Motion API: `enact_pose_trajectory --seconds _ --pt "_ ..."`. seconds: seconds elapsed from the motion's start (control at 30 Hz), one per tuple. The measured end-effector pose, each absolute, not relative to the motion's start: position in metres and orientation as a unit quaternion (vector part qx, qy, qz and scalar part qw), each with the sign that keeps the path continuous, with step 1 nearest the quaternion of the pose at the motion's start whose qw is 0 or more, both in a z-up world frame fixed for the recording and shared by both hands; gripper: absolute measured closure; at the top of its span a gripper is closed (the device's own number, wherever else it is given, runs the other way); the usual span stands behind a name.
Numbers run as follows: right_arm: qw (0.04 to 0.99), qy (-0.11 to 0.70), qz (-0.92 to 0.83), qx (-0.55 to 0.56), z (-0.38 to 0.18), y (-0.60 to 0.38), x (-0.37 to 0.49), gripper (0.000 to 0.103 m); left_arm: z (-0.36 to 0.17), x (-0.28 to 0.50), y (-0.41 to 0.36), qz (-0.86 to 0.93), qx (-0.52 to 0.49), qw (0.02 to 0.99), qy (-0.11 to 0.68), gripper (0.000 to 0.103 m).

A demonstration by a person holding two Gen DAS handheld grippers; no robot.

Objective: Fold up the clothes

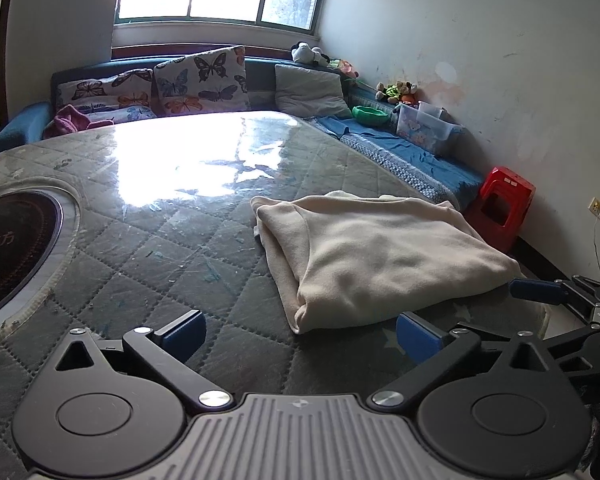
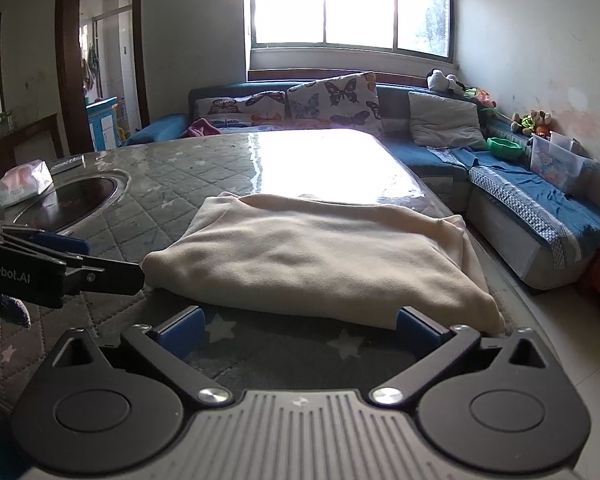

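Cream garment (image 1: 380,256), folded into a rectangle, flat on quilted table (image 1: 172,240)

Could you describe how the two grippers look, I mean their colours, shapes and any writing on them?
Both look alike. The left gripper has black linkage arms with silver pivot screws, round black discs on each side, a ribbed grey plate between, and blue pads on its fingers. The right gripper is built the same. Seen from the right wrist, the left gripper's side bears white lettering ending "enRobot.AI".

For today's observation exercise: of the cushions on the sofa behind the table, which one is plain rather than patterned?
The grey cushion, at the right end of the row near the sofa's corner, is plain. The two cushions to its left carry butterfly prints.
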State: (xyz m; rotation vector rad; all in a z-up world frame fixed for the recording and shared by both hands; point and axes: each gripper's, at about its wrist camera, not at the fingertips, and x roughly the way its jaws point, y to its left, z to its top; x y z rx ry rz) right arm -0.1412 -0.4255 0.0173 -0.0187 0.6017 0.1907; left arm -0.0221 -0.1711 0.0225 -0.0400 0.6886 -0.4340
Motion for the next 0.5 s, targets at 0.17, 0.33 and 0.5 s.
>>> enact_pose_trajectory --seconds 0.17,0.33,0.5 --pt "0.952 0.292 0.091 -0.001 0.018 -0.426 -0.144 0.000 0.025 -0.025 -0.172 -0.207 -0.014 0.920 0.332 0.000" --pt "0.954 0.286 0.093 -0.009 0.020 -0.423 -0.148 0.000 0.026 -0.029 -0.171 -0.202 -0.013 0.921 0.331 0.000" --pt "0.954 0.284 0.093 -0.012 0.021 -0.420 -0.150 0.000 0.026 -0.033 -0.170 -0.196 -0.010 0.923 0.332 0.000"
